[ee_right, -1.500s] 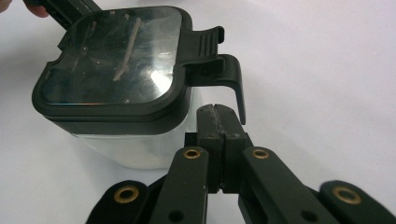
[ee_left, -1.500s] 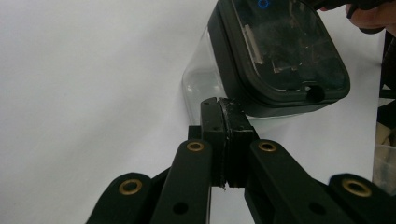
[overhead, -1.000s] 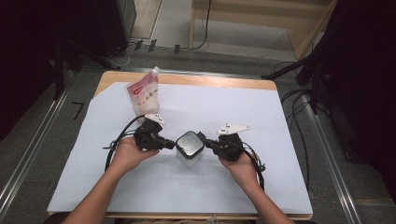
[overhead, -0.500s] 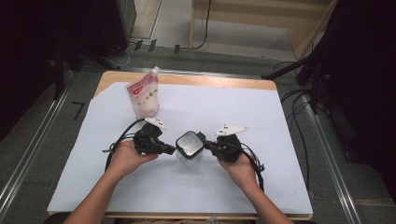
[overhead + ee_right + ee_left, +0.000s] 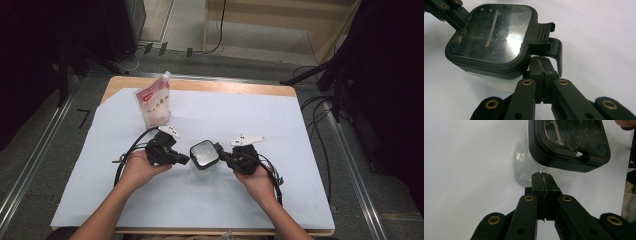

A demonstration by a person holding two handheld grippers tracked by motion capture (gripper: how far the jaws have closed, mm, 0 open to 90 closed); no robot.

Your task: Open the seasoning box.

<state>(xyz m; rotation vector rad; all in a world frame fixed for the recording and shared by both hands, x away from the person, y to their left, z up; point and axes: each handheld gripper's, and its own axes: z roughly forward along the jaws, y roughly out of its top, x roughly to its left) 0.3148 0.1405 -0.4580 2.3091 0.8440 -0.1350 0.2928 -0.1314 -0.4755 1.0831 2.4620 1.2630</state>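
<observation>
Both sets of tongs were pressed together, nothing caught between their jaws. The left gripper [image 5: 184, 160] had its closed tips right up against the clear wall of the container [image 5: 204, 158], just under the black lid [image 5: 571, 142], as the left gripper view showed it. The right gripper [image 5: 223, 156] came in from the other side, its shut tips tucked beneath the lid's ribbed latch tab [image 5: 544, 32]; whether they actually touched the tab could not be told. The container sat upright on the white sheet [image 5: 300, 150], squarely between the two grippers, near the middle of the table. Its lid had a glossy see-through window with a small blue mark [image 5: 496, 57] on it, too small to read.

Farther back and to the left stood a pouch [image 5: 154, 102], white with a red panel up top; the printing on it was too blurred to make out. It stood well apart from the container.

The sheet covered most of a wooden tabletop [image 5: 240, 86], whose bare edge showed along the far side. Metal rails [image 5: 30, 165] ran along both flanks. Beyond the table lay a grey floor with black cables [image 5: 320, 107] trailing across it, and dark equipment crowded both sides.
</observation>
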